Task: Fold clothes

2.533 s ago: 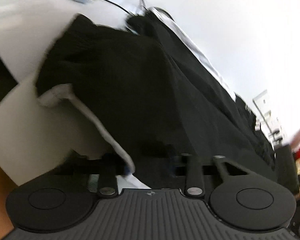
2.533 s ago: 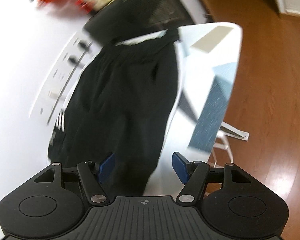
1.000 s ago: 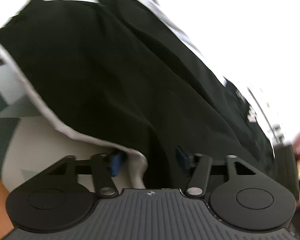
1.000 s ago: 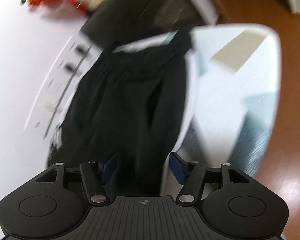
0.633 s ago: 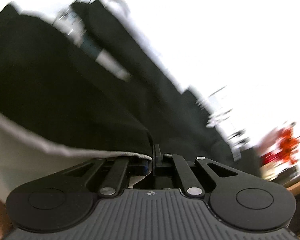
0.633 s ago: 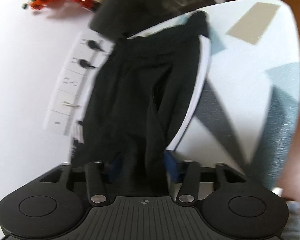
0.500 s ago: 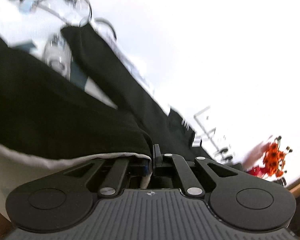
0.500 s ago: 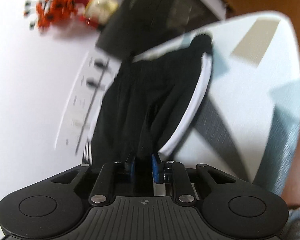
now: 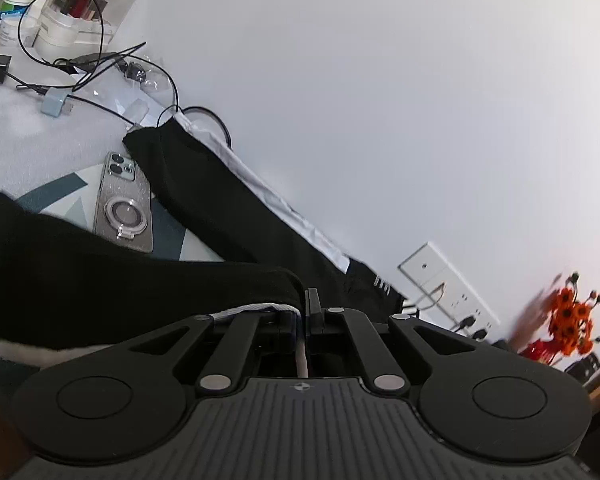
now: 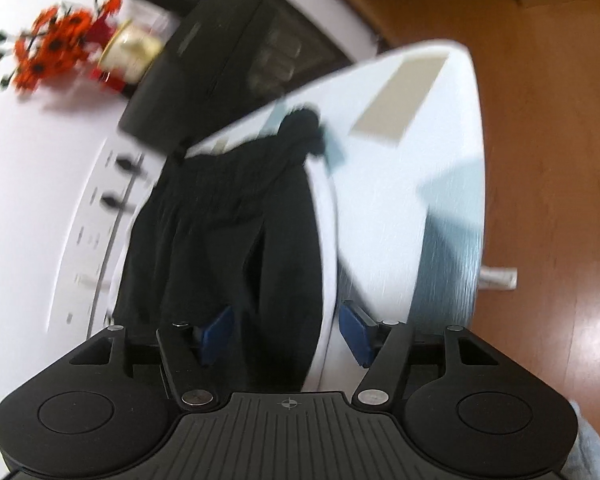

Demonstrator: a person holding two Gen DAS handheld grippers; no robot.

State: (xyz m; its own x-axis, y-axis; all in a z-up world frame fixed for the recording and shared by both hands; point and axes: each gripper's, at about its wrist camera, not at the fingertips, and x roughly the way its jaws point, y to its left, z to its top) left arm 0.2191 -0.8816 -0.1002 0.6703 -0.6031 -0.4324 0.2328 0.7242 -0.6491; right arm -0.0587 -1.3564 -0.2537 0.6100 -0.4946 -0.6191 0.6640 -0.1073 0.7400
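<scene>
A: Black trousers (image 9: 236, 216) with a white side stripe (image 9: 276, 200) lie along the far edge of the white table (image 9: 8, 128), their long axis running beside the wall from the cable-strewn corner toward the wall sockets (image 9: 447, 284).

B: And the left gripper (image 9: 304, 312)?

A: Pressed together on the garment's white-piped edge, a fold of black cloth draped across the near side of the table. A phone (image 9: 124, 204) lies face down between that fold and the far leg.

B: The right side?

A: The right gripper (image 10: 286, 330) has its jaws opening, blue pads (image 10: 353, 332) spread, with cloth between them but seemingly untouched; blur makes that hard to confirm. From there the trousers (image 10: 228, 232) point away toward the table's far corner, bunched at that end, orange flowers (image 10: 48, 48) beyond.
</scene>
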